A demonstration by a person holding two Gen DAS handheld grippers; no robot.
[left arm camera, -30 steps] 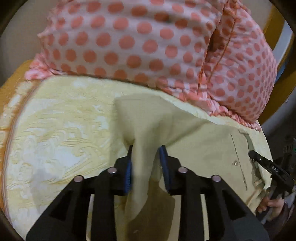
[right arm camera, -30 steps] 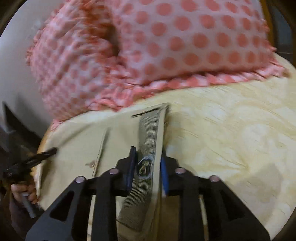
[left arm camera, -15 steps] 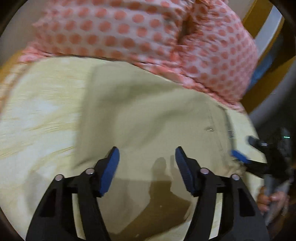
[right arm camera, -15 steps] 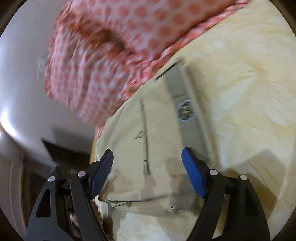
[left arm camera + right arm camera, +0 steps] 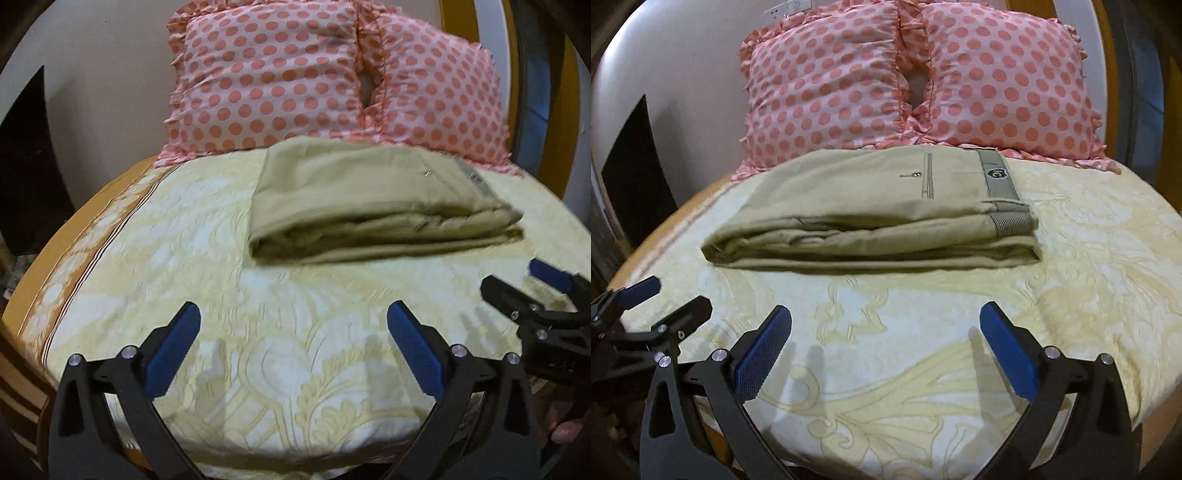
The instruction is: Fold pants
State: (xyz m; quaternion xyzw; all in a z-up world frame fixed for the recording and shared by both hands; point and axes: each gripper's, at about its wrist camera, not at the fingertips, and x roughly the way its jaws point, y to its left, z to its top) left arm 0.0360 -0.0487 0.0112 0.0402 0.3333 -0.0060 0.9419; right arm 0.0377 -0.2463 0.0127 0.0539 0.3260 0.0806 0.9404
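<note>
Right wrist view, contents by size. Bed: pale yellow embossed cover, orange border at the left edge. Two pillows: pink with coral dots, propped side by side at the head. Pants: khaki, folded into a flat stacked rectangle, lying across the bed just in front of the pillows, grey waistband and badge at the right end, pocket seam and button on top.

Change noted: a second ago each gripper was clamped on the cloth, the left on a raised fold, the right on the waistband; half a second ago both had let go above it. Now both are drawn back toward the foot of the bed, well apart from the pants. Judgement: the last fold is laid and the task looks complete, or nearly so; the layered front edge is slightly uneven.

Right gripper: jaws spread wide, holding nothing, above bare cover. Left gripper: jaws likewise spread wide and empty, touching nothing; seen also at the left margin of the right wrist view.
</note>
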